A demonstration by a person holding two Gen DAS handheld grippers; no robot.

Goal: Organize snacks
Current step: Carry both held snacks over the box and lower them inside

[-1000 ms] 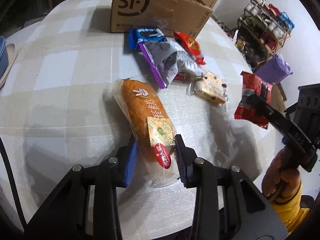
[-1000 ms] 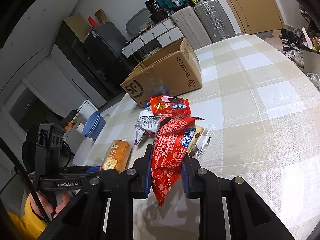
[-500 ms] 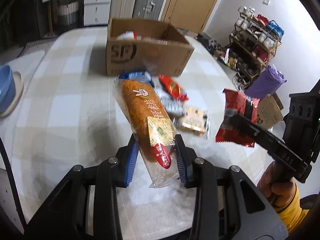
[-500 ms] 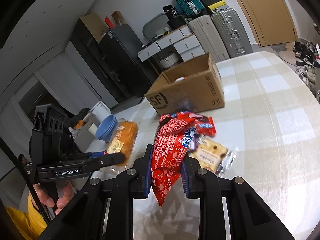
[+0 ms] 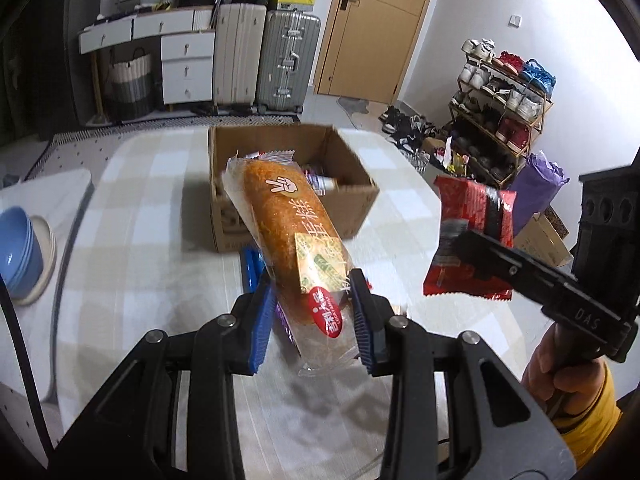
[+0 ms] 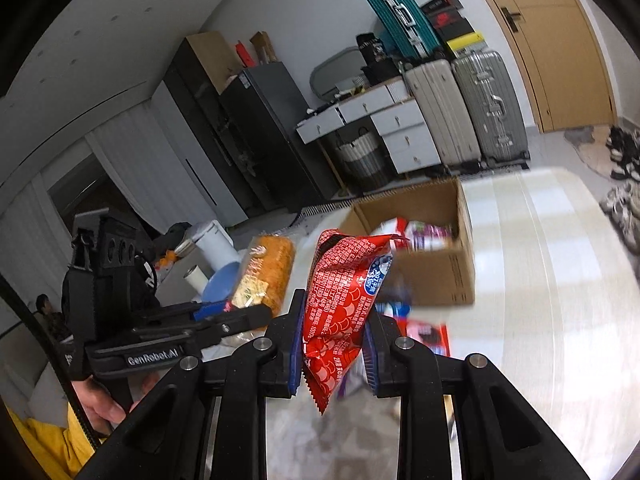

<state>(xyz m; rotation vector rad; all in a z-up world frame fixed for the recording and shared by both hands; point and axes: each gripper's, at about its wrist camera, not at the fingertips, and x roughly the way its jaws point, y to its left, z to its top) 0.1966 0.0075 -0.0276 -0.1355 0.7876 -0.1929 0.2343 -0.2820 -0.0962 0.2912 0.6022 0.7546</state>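
Both tongs are clenching snacks. Going from the left of the left wrist view, the left tongs [image 5: 314, 312] are gripping the bread roll packet [image 5: 292, 236] by its lower end, so its long body is sticking up and forward, overlapping the cardboard box [image 5: 352, 208] at frame centre. At the right of that view, the right tongs [image 5: 460, 240] are pinching the red snack bag [image 5: 476, 216] near its edge, letting it hang free. Gripping each packet by one end is probably leaving the far end free to drop into the open box, which is already holding several packets.

In the right wrist view, the left tongs [image 6: 240, 314] are showing at lower left with the roll, the red bag is filling the centre, and the box is sitting on the table [image 6: 540, 280] at right.

Compared with a second ago, both snacks have risen off the table, and the box's open top is now facing the cameras, looking nearer.
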